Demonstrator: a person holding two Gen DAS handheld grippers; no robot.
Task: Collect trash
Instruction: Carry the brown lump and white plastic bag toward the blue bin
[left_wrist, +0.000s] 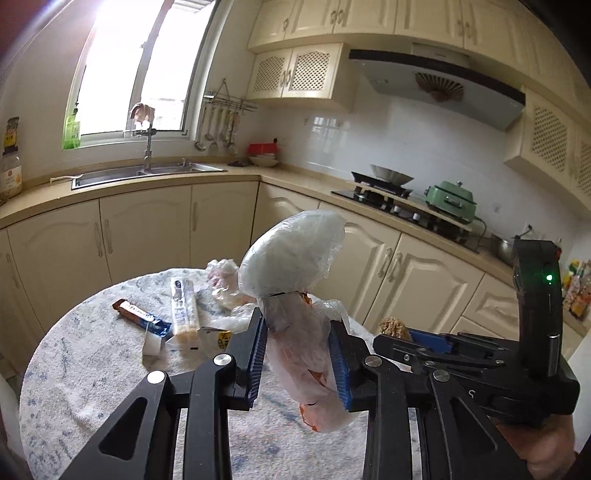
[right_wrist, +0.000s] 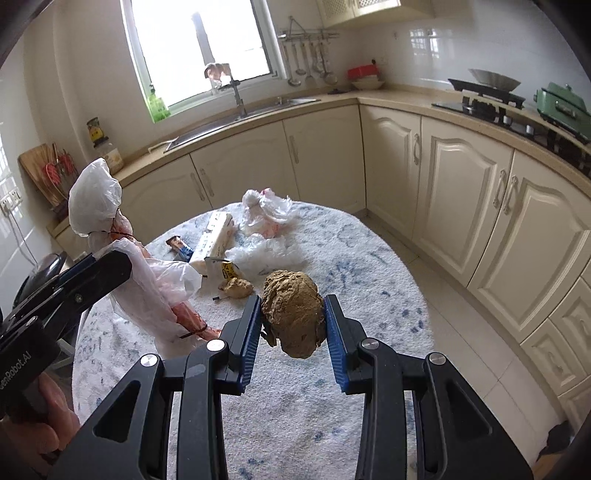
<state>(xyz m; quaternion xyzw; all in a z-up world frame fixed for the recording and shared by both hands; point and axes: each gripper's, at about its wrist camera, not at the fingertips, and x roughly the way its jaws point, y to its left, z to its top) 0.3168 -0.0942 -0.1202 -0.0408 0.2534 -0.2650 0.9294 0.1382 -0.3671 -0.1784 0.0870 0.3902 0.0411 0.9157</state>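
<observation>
Left gripper (left_wrist: 300, 363) is clamped on a thin white plastic bag (left_wrist: 295, 295) with something orange inside, held up off the round blue-flecked white table (left_wrist: 92, 369). Right gripper (right_wrist: 293, 328) is squeezing a crumpled brown paper wad (right_wrist: 293, 312) above that table. Farther back lie a brown-and-blue snack wrapper (left_wrist: 142, 317) and clear crumpled plastic (right_wrist: 266, 214).

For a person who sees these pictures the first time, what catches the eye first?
First, the left gripper clamps a white plastic bag above the round table. Beside it, the right gripper pinches a brown crumpled lump. Wrappers lie at the table's far side.
</observation>
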